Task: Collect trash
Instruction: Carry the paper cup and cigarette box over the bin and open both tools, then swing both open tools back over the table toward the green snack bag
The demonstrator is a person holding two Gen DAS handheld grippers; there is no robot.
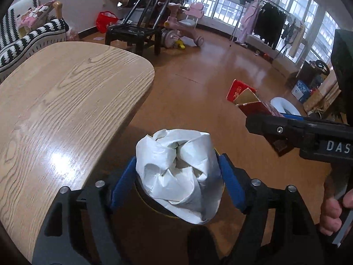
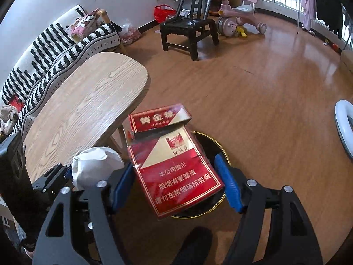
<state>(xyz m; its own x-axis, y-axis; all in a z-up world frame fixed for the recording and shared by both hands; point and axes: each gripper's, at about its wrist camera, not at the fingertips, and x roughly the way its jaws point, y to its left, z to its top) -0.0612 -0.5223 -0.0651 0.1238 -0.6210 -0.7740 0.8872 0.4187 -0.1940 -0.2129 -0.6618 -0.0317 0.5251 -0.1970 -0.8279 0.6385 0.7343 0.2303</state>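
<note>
While over the bin (image 2: 217, 145), paper wad (image 1: 178, 176) between left tongs (image 1: 176, 183), seemingly loose

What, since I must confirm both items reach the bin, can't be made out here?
- Bin inside: covered by the cigarette pack in the right wrist view, by the paper ball in the left wrist view.
- Whether the left gripper presses the paper ball: its bulge hides the contact.
- Whether the right gripper grips the pack: blurred edges.
</note>
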